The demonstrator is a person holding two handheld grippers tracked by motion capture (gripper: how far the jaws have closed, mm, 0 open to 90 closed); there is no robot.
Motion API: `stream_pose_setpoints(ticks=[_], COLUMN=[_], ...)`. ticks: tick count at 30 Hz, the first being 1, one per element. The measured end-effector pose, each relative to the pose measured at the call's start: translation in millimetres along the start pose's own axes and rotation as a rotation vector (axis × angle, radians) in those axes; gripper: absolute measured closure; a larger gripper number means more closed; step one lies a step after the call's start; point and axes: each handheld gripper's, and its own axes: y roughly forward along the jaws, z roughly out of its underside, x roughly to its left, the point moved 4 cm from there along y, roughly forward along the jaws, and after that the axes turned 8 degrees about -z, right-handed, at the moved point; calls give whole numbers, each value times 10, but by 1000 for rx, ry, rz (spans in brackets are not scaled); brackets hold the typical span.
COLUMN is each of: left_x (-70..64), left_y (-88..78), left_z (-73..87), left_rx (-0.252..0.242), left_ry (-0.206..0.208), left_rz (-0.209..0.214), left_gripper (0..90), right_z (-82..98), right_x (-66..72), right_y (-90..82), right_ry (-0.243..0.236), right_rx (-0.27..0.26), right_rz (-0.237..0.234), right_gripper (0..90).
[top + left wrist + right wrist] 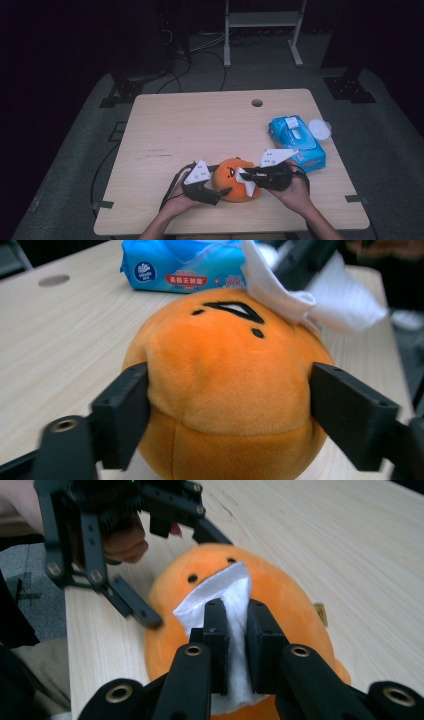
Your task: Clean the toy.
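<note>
The left gripper is clamped on the orange plush, which sits near the table's front edge; a white wipe is pinched in the right gripper and laid on its face. A hard wipe could roll the plush from the hold; open room is left behind, with the tissue pack at the right

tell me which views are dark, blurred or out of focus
High view: dim, floor and background nearly black, wooden table softly lit. Left gripper view: bright, orange plush toy sharp, near left finger smeared, wet wipes pack slightly soft. Right gripper view: white wipe sharp, close foreground fingers soft.
</note>
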Motion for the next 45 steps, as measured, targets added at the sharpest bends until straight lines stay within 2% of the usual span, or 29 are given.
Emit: stream_pose_setpoints(ticks=[1,2,4,6,7,8,9,11,13,16,17,18,20,21,25,27,29,31,33,36,38,40,41,43,44,45], left_x=[9,10,-19,-71,-110,-167,-218,-270,-260,-200,-189,-184,-209,-225,-279,-274,-241,-187,-145,-113,-83,-61,-64,-102,-114,-110], left_y=[6,11,15,18,17,15,18,23,17,7,7,9,23,29,33,26,17,7,-3,-14,-27,-58,-67,-58,-43,-32], left_z=[0,2,-5,-26,-38,-50,-58,-63,-58,-25,-21,-24,-41,-48,-46,-29,-8,22,58,60,-2,-68,-95,-90,-65,-43], left_rx=[-7,-4,-3,-8,-12,-16,-20,-21,-16,-8,-13,-14,-19,-22,-6,13,25,45,50,50,42,-17,-37,-19,-2,5], left_ry=[-27,-28,2,50,88,156,197,240,235,188,168,164,182,192,244,262,235,209,175,149,106,70,67,112,132,129], left_rz=[3,-3,-16,-37,-42,-45,-45,-51,-46,-34,-29,-27,-33,-33,-33,-38,-35,-33,-25,-3,-7,-15,-18,-13,-23,-24], left_gripper=[176,183,224,254,258,265,271,274,274,272,272,272,271,270,254,253,258,260,260,251,178,162,163,228,243,256], right_z=[24,39,21,-40,-65,-98,-139,-184,-183,-108,-70,-34,-4,-16,-129,-153,-144,-97,-3,106,86,36,12,-29,-42,-48], right_x=[-11,-20,-14,41,67,104,143,181,174,94,52,8,-22,0,186,236,209,130,25,-68,-27,52,91,163,180,179], right_y=[-1,-2,-9,-2,5,14,28,38,24,-30,-56,-74,-93,-86,30,96,90,35,-29,-82,-58,-4,30,97,112,109], right_ry=[9,13,11,-20,-33,-44,-57,-72,-79,-58,-43,-21,6,2,-37,-64,-63,-49,-21,33,27,6,-7,-27,-45,-55], right_rx=[3,0,1,-1,-7,-13,-21,-24,-16,-16,-11,-18,-29,-31,-43,-21,-20,-18,-10,-19,-16,-17,-19,-18,-6,2], right_rz=[-1,-2,6,18,17,6,-8,-13,-4,18,29,29,21,19,-50,-48,-43,-14,20,17,17,5,-10,-33,-24,-14], right_gripper=[800,800,800,800,800,800,800,800,800,799,800,799,800,800,800,799,799,799,799,799,799,798,798,798,798,798])
